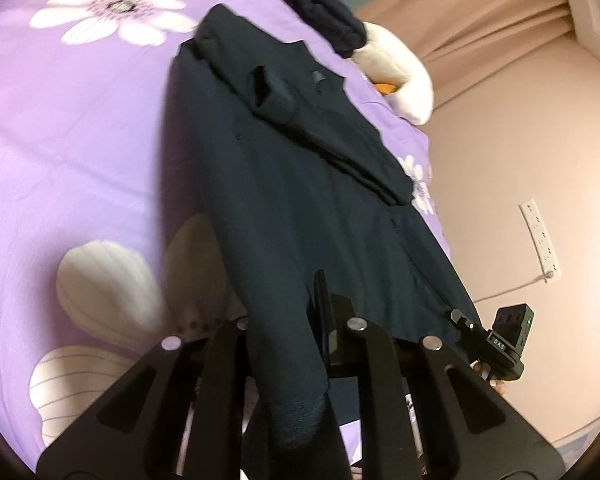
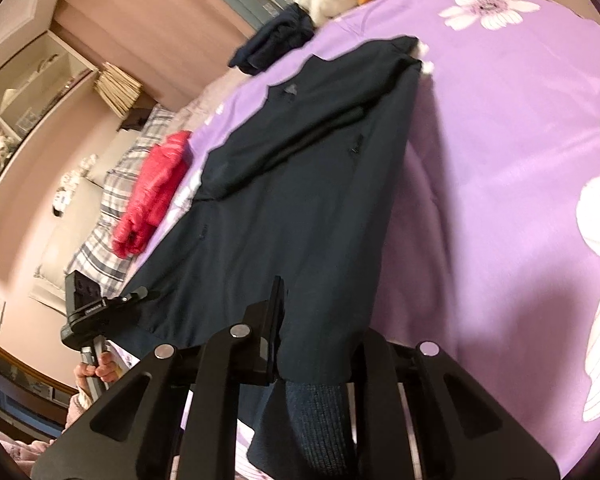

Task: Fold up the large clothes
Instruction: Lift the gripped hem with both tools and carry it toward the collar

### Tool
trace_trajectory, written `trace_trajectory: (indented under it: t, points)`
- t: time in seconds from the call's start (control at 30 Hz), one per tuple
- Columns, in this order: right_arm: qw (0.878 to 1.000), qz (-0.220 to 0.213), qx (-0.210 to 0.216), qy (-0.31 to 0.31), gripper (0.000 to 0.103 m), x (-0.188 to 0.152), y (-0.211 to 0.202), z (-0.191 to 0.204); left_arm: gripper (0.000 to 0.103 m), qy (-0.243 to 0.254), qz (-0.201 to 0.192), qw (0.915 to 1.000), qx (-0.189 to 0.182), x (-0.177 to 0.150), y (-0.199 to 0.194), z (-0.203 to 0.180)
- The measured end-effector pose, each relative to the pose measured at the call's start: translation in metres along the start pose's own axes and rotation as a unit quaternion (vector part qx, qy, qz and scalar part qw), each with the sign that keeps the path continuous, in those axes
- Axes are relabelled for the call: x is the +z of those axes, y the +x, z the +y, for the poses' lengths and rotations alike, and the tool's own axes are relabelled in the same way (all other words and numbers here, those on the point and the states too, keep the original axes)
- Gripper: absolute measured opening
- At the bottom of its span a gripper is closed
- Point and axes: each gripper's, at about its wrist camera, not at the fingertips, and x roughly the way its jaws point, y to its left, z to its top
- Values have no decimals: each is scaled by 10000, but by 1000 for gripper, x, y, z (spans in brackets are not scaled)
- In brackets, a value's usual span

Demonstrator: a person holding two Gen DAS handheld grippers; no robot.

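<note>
A dark navy jacket (image 1: 284,184) lies lengthwise on the purple flowered bedspread (image 1: 76,128), its sleeves folded in over its body. My left gripper (image 1: 288,344) is shut on one bottom corner of the jacket at its ribbed hem and lifts it. My right gripper (image 2: 316,344) is shut on the other bottom corner of the jacket (image 2: 300,184). The right gripper also shows in the left wrist view (image 1: 460,316), and the left gripper shows in the right wrist view (image 2: 140,292). The bedspread (image 2: 500,160) runs to the right.
A folded dark garment (image 1: 324,12) and a white plush toy (image 1: 396,72) lie at the far end of the bed. A red garment (image 2: 156,184) lies on a plaid pillow (image 2: 100,240). A power strip (image 1: 540,240) lies on the floor.
</note>
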Motion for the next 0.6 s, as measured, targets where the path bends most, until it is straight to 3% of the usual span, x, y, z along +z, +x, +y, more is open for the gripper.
trace_trajectory:
  t: [0.27,0.6]
  points:
    - [9996,-138,158,-177,14,4,-5,19,11,141,-99,9996,-230,0,-5,-12]
    - [9992,-197,254,-231,13,5,-7,21,11,319,-161,9993,-105,-1,-6,-22]
